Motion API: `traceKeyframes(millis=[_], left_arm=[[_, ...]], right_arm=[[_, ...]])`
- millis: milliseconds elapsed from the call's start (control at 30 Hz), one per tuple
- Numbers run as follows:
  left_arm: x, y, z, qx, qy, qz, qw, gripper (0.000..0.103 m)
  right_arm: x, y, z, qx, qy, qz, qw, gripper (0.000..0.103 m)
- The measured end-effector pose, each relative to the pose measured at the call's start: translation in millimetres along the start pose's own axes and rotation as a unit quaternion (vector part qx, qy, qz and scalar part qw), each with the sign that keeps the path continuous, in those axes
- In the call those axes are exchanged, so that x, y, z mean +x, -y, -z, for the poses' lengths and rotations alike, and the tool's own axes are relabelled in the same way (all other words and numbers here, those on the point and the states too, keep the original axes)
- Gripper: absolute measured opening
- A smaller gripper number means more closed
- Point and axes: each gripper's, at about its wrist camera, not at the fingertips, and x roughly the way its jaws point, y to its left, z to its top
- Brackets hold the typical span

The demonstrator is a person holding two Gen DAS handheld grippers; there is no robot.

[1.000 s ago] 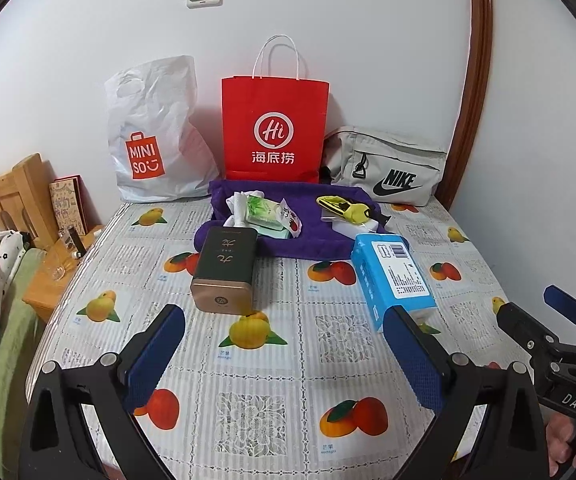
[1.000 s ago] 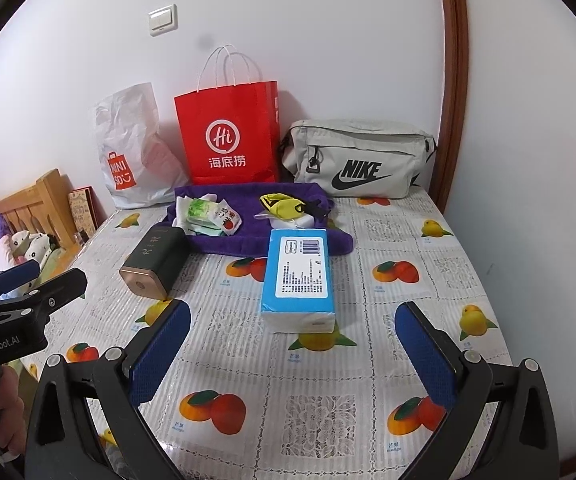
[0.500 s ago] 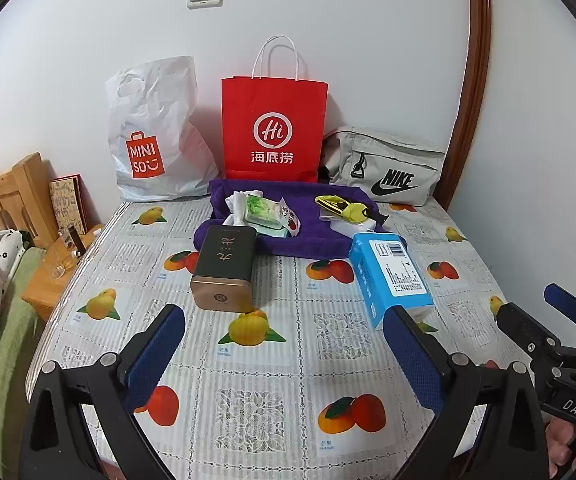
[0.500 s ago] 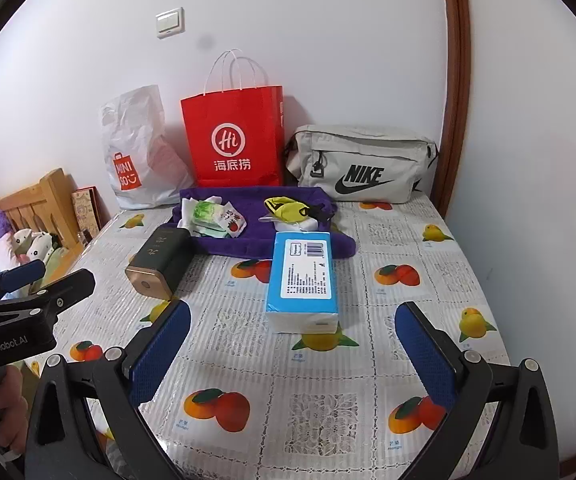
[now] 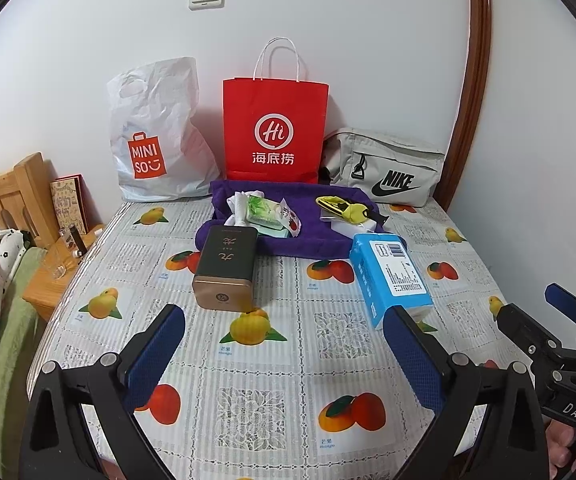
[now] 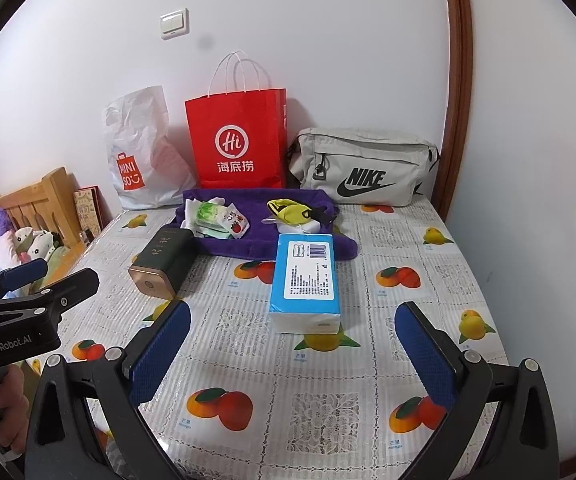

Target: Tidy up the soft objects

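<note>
Both tools hover over the fruit-print table cover [image 5: 272,392] with nothing between their blue pads — the left gripper [image 5: 284,354] and the right gripper [image 6: 292,350] each gape wide. The blue tissue pack [image 6: 306,278] lies at the right gripper's twelve o'clock. Beyond it, the purple towel [image 6: 264,240] carries small packets [image 6: 218,220] and a yellow pouch [image 6: 290,210]. A dark tin [image 5: 226,266] lies at the left gripper's eleven o'clock.

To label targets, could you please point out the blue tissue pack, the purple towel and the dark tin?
blue tissue pack [image 6: 308,276]: right wrist view, top label.
purple towel [image 6: 248,242]: right wrist view, bare front fold.
dark tin [image 5: 230,254]: left wrist view, top face.
</note>
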Motion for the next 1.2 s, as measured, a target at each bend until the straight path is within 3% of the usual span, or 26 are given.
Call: traceKeyframes(millis=[1200], left_arm=[[-2.6, -0.5, -1.0, 0.001, 0.001, -0.001, 1.0000, 0.100]], right_arm=[[-2.8, -3.7, -1.1, -0.004, 0.004, -0.002, 1.000, 0.101]])
